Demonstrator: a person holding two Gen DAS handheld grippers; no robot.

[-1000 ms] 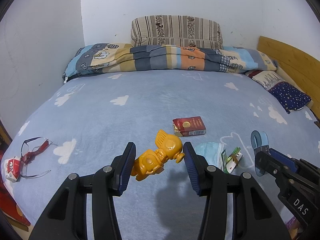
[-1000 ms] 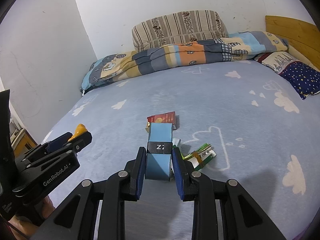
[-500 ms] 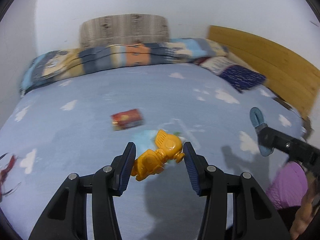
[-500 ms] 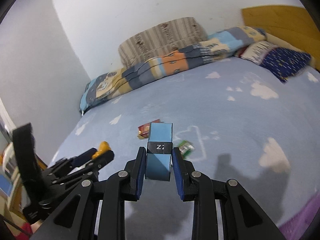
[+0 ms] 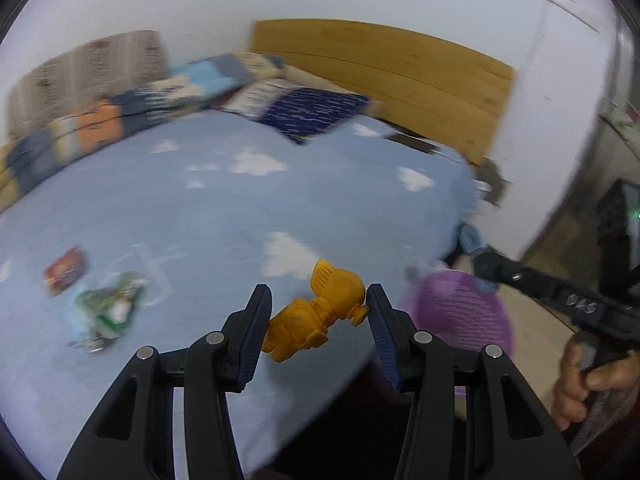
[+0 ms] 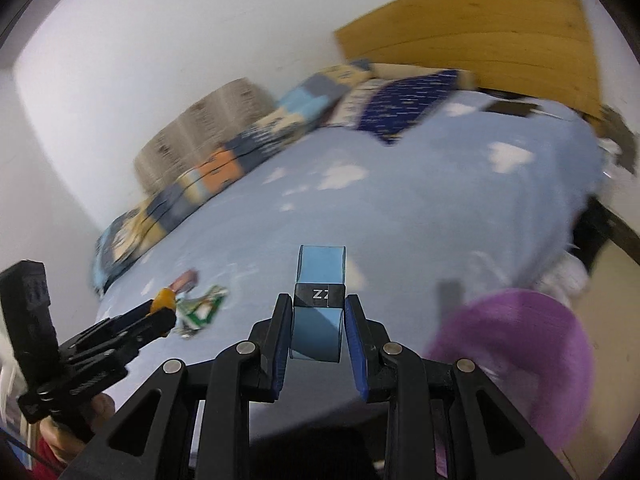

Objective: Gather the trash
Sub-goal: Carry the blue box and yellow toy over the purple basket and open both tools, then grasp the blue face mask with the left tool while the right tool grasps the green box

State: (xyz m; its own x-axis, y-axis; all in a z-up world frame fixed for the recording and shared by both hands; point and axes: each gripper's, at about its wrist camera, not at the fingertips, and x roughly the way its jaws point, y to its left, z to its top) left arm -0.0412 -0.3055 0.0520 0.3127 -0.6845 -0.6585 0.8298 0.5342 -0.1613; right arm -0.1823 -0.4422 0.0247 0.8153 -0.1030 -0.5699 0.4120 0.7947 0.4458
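My left gripper (image 5: 316, 300) is shut on an orange toy figure (image 5: 318, 314), carried above the front of the blue bed. My right gripper (image 6: 316, 308) is shut on a light blue box (image 6: 319, 308) with a black band. A purple basket (image 5: 468, 312) stands on the floor beside the bed's right corner; in the right wrist view the basket (image 6: 516, 360) lies low on the right. The right gripper (image 5: 486, 262) reaches over the basket rim in the left wrist view. A red packet (image 5: 66, 270) and a green-white wrapper pile (image 5: 110, 306) lie on the bed.
The blue cloud-print bed (image 5: 224, 208) carries a folded quilt (image 5: 120, 116), a striped pillow (image 5: 86, 68) and a navy pillow (image 5: 316, 112) at its far end. A wooden headboard (image 5: 380, 76) runs along the right. A person's hand (image 5: 588, 384) holds the right gripper.
Both grippers swung right, away from the middle of the bed, keeping their loads. The purple basket and headboard have come into view; the red packet and wrappers slid to the left.
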